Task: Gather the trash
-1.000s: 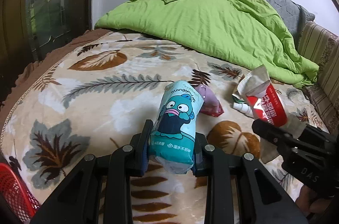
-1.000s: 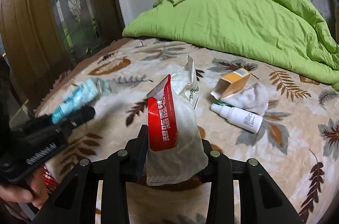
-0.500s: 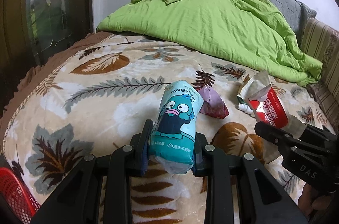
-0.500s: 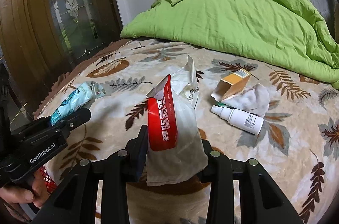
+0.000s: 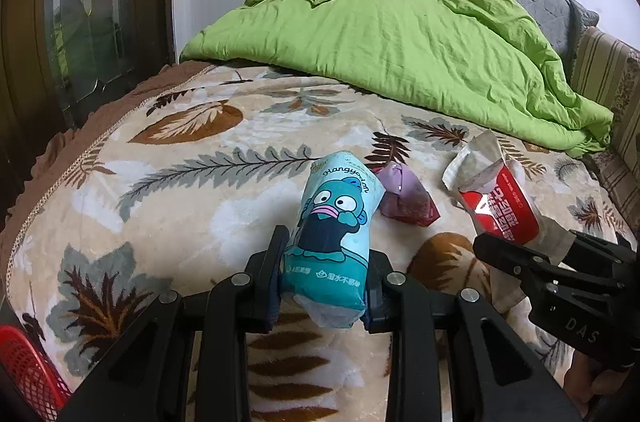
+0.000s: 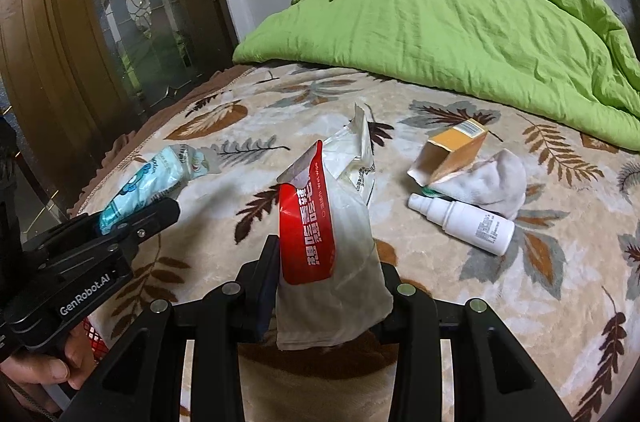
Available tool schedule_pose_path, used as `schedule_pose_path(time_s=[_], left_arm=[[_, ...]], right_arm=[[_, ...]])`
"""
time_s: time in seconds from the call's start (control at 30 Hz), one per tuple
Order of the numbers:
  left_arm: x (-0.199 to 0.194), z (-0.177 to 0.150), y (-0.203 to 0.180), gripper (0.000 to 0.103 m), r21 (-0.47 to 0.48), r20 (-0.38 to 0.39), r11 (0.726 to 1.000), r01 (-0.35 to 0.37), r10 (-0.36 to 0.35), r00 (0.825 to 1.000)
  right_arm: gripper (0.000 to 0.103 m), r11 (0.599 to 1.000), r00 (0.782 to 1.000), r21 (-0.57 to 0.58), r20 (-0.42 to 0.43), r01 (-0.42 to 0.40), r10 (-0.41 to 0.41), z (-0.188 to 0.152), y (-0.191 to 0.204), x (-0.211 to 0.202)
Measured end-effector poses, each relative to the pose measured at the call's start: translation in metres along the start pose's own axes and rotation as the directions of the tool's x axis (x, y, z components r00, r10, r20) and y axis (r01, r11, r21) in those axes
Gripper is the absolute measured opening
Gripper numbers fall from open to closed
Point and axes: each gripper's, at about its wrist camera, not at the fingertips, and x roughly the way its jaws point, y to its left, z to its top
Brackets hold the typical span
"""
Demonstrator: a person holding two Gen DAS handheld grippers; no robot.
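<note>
**Both Grippers Loaded: Route to the Basket**

At the near left corner of the bed, low beside the blanket edge, you have the red mesh basket (image 5: 24, 370). It is the likely drop point, though only a corner of it shows. It lies to the left of, and below, both sets of fingers, and the left gripper (image 5: 324, 282) is the nearer one.

Left gripper: the jaws pinch the teal tissue pack (image 5: 332, 234) across its lower part. The pack's long axis runs away from you along the fingers, and its upper end stands free above the leaf-print blanket (image 5: 192, 206).

Right gripper (image 6: 328, 286): the jaws pinch the red-and-white pouch (image 6: 328, 238) near its base. The pouch stands upright, torn mouth up, clear of the bed.

Both grippers point forward and downward over the bed, side by side, the left one's tip near the right one's pouch.

Remaining items on the blanket: a purple wrapper (image 5: 404, 198) just beyond the tissue pack, and on the right an orange carton (image 6: 452, 150), a white cloth (image 6: 492, 182) and a white bottle (image 6: 464, 222), all close together.

Judgement: swing the left hand first to avoid crossing paths. Soft packaging may slip if you tilt it sharply.
</note>
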Motion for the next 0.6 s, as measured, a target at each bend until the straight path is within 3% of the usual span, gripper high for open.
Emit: schedule_pose_path(time_s=[0.6], left_arm=[[-0.007, 0.001, 0.008, 0.028, -0.011, 0.032, 1.0, -0.019, 0.019, 0.999]], right_arm=[[0.04, 0.999, 1.0, -0.036, -0.01, -0.02, 0.02, -0.006, 0.012, 0.005]])
